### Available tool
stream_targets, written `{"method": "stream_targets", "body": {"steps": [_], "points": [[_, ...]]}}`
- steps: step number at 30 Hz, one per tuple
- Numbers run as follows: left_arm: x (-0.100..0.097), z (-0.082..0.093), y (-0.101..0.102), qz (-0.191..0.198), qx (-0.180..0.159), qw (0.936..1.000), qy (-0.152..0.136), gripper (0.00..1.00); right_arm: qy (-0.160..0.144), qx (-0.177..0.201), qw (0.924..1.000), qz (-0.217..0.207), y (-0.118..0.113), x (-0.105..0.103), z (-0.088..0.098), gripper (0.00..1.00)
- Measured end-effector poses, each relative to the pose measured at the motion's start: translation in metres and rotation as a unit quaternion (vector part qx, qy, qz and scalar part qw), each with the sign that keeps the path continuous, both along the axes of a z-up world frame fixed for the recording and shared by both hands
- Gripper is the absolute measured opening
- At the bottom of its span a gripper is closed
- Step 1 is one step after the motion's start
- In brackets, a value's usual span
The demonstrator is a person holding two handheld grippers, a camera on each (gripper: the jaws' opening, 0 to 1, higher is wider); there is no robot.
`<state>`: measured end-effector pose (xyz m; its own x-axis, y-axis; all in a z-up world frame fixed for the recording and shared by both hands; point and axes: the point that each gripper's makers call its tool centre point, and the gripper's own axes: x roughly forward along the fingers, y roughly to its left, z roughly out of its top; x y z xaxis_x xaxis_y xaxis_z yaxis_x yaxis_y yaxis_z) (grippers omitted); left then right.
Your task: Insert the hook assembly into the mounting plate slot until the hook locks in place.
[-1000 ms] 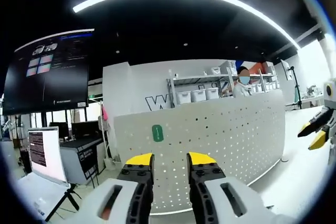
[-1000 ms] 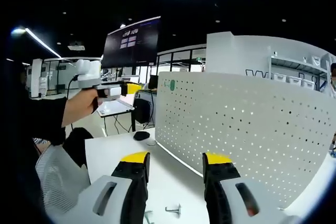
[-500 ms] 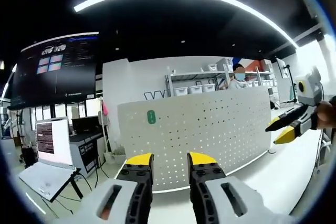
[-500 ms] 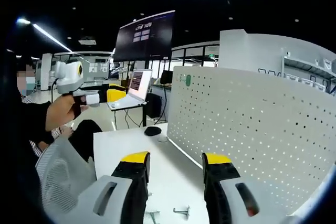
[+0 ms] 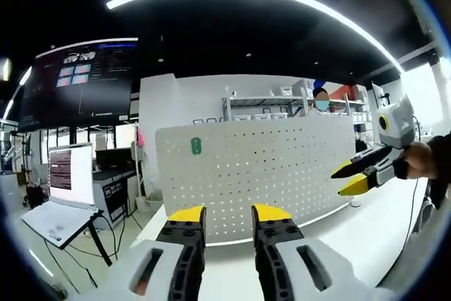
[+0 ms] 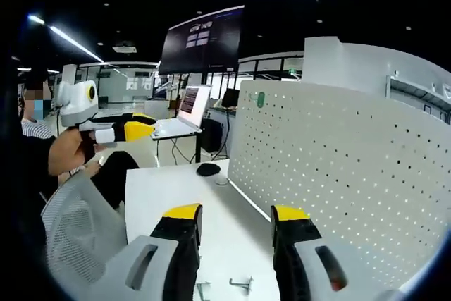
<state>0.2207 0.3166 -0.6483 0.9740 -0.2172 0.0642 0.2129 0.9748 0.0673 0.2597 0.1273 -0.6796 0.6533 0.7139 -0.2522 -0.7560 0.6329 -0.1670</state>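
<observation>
A small metal hook piece (image 6: 242, 285) lies flat on the white table (image 6: 169, 188), close in front of the right gripper (image 6: 232, 218) and between its two yellow-tipped jaws as seen in the right gripper view; a second small metal part (image 6: 202, 291) lies just beside it, partly hidden by the left jaw. Neither part is touched.

The right gripper hangs above the table with its jaws spread apart and nothing between them. The left gripper (image 5: 228, 216) is likewise released, jaws parted over bare tabletop, holding nothing. In the left gripper view the right gripper comes in from the right, held in a hand (image 5: 421, 159), its jaws also apart.

A white perforated panel (image 6: 338, 174) stands upright along the table's far edge, with a green tag (image 6: 260, 99) near its upper corner. A mouse (image 6: 208, 169) sits near the panel's end. Bare table surface runs between the panel's foot and the near edge. A mesh chair back (image 6: 77, 230) stands at the table's left side. A laptop (image 5: 60, 188) and a large dark screen (image 5: 77, 86) stand beyond.
</observation>
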Motion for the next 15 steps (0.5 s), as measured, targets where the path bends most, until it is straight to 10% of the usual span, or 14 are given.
{"method": "stream_targets", "body": {"steps": [15], "points": [[-0.002, -0.026, -0.036, -0.043, 0.004, 0.9988, 0.025, 0.26, 0.088, -0.098, 0.9911, -0.018, -0.023, 0.029, -0.108, 0.25]]}}
